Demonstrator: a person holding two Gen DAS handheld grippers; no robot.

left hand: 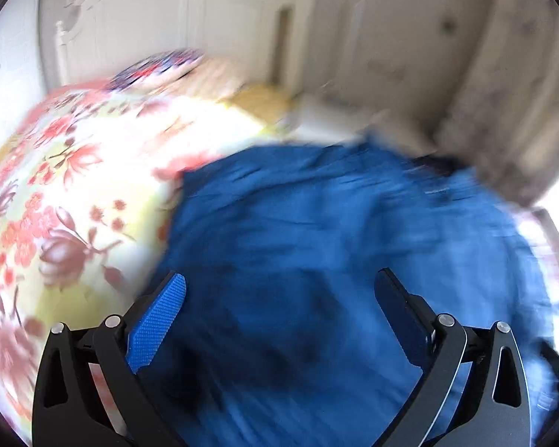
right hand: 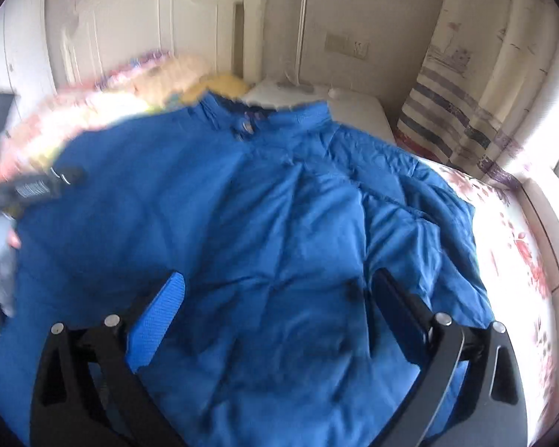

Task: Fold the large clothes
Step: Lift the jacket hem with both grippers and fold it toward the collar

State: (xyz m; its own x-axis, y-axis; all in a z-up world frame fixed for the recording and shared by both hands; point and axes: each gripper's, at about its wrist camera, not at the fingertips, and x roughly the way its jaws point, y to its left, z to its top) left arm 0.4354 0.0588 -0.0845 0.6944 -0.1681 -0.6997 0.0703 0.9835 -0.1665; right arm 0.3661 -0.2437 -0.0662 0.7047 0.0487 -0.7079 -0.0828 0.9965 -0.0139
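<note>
Left wrist view, badly smeared: the left gripper (left hand: 279, 290) hangs spread wide, gripping nothing, over a blue jacket (left hand: 335, 242) lying on the floral bedspread (left hand: 67, 193); right wrist view: right gripper (right hand: 275, 290) likewise wide apart and unladen above the jacket (right hand: 242, 223), whose collar (right hand: 248, 121) probably points toward the headboard (right hand: 149, 33), long axis running away from the camera

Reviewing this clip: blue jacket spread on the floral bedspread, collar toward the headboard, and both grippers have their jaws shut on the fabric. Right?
Not quite. Both wrist views show the left gripper and right gripper with jaws wide open above the blue jacket, holding nothing. The rest stands: it lies on the floral bedspread, collar toward the headboard.
</note>
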